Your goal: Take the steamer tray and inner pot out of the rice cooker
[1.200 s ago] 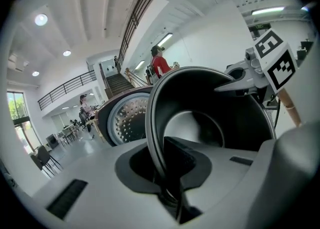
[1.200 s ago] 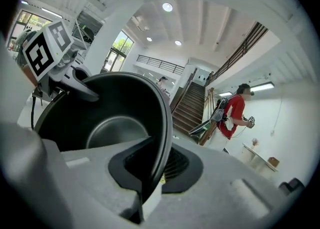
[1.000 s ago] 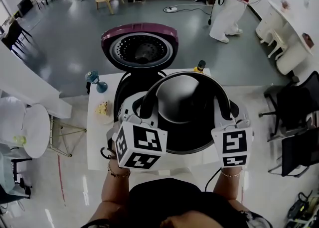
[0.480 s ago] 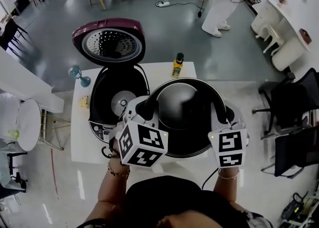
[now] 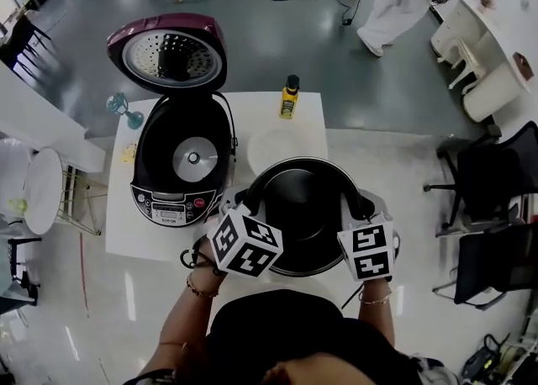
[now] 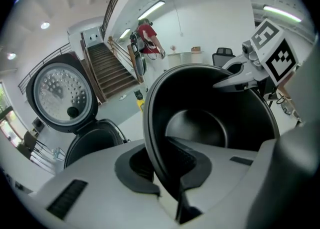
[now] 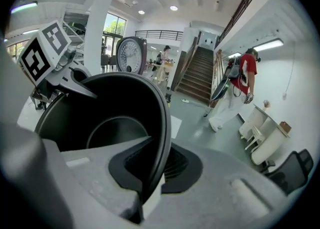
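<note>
Grey, matte jaws of the left hand-held gripper (image 6: 169, 175) pinched tight on the thin near rim of the black round metal inner pot (image 6: 210, 123), ribbed dark pads on either side of the wall. Same grip from the right hand-held gripper (image 7: 150, 173), closed on the opposite rim, with a white cube of black square markers on top of each. Pot smooth and dull inside, deep, with a flat circular floor and a rolled lip. Carried between both hands over the front right part of the white rectangular worktop (image 5: 315, 118), out of the cooker, base contact with the surface not discernible. Just left of it, open black-and-silver rice cooker (image 5: 172, 205), oval in outline, hollow bare down to a shiny round heating plate. Maroon domed lid (image 5: 166, 54) tipped back, perforated metal disc on its underside. Beyond the pot, faint pale round tray (image 5: 271, 148) flat on the worktop, and a small yellow bottle with dark cap (image 5: 288, 99) upright near the far edge.
</note>
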